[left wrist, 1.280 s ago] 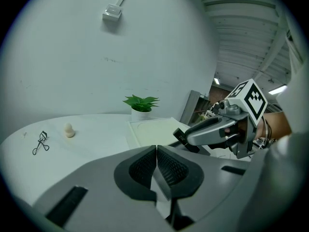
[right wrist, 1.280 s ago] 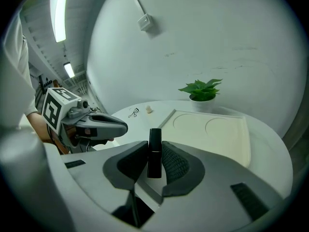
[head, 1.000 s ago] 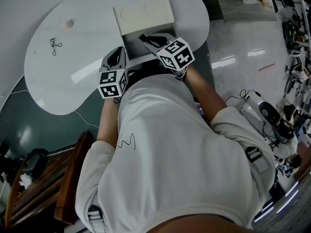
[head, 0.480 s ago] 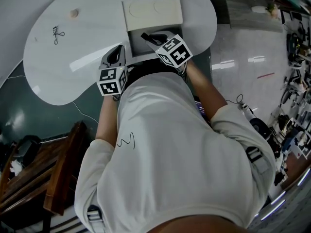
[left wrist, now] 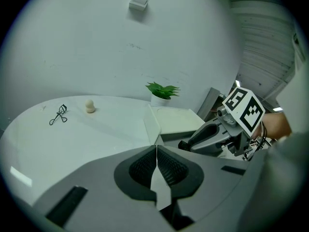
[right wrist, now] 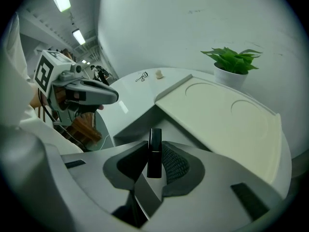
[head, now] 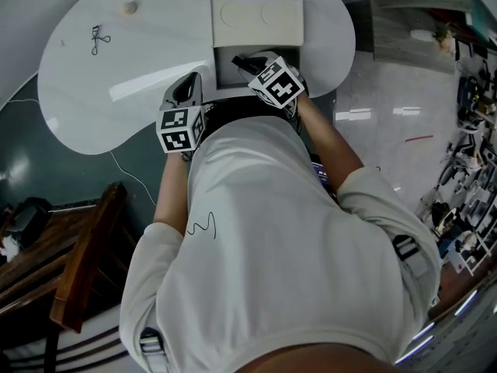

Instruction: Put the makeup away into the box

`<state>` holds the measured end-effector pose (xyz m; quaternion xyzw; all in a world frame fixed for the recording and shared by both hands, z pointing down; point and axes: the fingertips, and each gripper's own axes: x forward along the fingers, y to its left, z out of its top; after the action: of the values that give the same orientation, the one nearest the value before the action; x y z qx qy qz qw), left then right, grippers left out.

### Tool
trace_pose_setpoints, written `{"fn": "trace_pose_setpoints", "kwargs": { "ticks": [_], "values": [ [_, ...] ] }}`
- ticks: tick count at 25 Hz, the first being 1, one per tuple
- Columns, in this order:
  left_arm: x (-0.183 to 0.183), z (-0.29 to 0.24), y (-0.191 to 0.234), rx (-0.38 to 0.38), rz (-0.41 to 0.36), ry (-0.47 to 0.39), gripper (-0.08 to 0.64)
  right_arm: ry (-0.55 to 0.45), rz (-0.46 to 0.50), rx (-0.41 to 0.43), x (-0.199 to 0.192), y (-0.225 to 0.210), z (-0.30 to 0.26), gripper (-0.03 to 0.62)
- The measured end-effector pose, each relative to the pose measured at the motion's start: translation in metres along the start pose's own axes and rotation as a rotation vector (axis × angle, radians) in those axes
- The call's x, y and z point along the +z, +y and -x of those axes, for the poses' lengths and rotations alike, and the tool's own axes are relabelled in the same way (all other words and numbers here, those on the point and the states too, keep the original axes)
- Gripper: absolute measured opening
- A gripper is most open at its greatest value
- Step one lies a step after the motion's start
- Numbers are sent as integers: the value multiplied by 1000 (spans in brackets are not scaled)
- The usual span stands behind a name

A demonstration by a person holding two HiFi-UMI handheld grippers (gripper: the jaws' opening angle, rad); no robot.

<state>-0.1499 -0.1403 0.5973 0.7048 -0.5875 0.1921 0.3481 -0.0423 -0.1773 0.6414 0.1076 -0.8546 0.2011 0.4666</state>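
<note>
Since 1 second ago the right claw (head: 239, 60) has tipped lower over the open front compartment (head: 230, 70) of the cream rectangular box (head: 256, 23), and the left claw (head: 189, 86) has edged along the near rim of the white kidney-shaped desk (head: 116, 92). The right claw's 2 jaws are clamped on a slim black makeup stick (right wrist: 154, 153), which stands upright between the pads just above the compartment and is not yet inside. The left claw's jaws are pressed together with nothing between them. To do this step well, I would bring the stick down until its lower end is inside the compartment walls. I would tilt it so it can lie flat and part the jaws only once it is close to the floor, so that it does not bounce or roll out. A black wire eyelash curler (head: 97, 37) and a small beige sponge (head: 129, 8) lie well apart from the box, at the desk's far left.
</note>
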Motion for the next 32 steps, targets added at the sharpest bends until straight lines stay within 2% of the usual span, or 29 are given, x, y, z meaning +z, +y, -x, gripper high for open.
{"fn": "trace_pose_setpoints", "kwargs": {
  "ticks": [14,22,28,32],
  "values": [
    [-8,5,13,47,57,-2,23,158,257,-40,-12,-5,-23,87],
    [-5,2,11,43,55,-6,23,184,320,-44,-12,-4,-24,87],
    [-4,4,11,49,55,-10,23,164,305,-58,-9,-6,-24,89],
    [-6,11,13,56,61,-22,23,139,297,-59,-3,-3,-21,132]
  ]
}}
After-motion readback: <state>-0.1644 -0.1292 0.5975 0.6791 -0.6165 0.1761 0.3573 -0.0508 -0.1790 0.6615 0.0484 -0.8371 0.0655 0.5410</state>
